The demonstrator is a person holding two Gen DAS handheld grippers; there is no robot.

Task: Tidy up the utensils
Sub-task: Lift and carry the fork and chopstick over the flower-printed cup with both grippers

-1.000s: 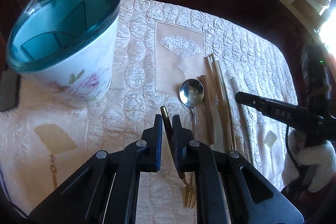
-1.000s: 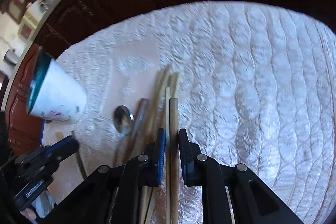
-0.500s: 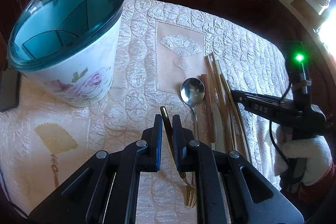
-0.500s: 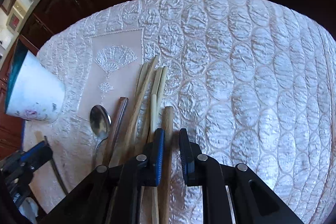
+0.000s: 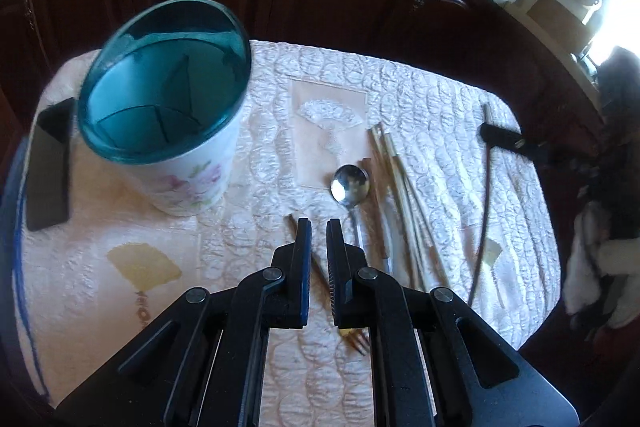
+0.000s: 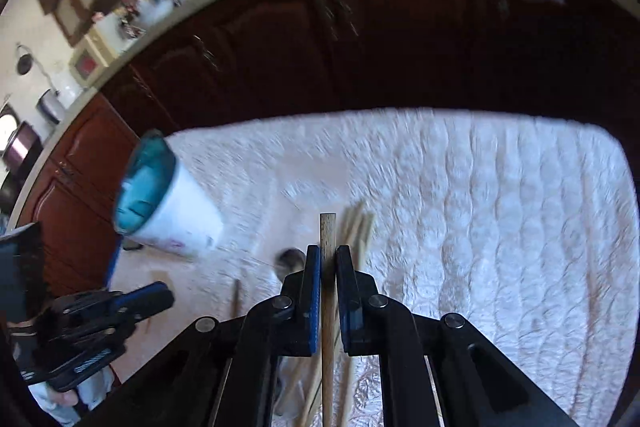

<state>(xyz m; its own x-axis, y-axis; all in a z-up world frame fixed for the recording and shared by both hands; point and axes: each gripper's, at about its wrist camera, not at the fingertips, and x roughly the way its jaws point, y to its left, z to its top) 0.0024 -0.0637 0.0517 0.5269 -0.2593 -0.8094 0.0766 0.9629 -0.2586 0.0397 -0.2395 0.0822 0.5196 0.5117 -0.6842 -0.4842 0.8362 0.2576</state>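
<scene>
Utensil holder [image 5: 168, 115], teal-rimmed and floral, is standing ahead and to the left of the left tool [image 5: 319, 231]; judged stable and the heaviest item here, with dividers inside, so each piece needs dropping into a compartment, not against the rim. The loose chopsticks [image 5: 400, 195] and the spoon [image 5: 350, 185] are lying on the quilted desk [image 5: 460, 131] just ahead and to the right of that tool. Right tool [image 6: 328, 255] is clamping a wooden chopstick [image 6: 327, 231] partway along, jaws having just been closing on it; stick likely light, stiff and slick, so prone to pivoting unless held mid-length. Left tool is nearly shut on the slim handle of a gold fork [image 5: 356, 341], tines trailing below; thin metal, probably slippery. Both tools are pointing steeply downward over the desk.
</scene>
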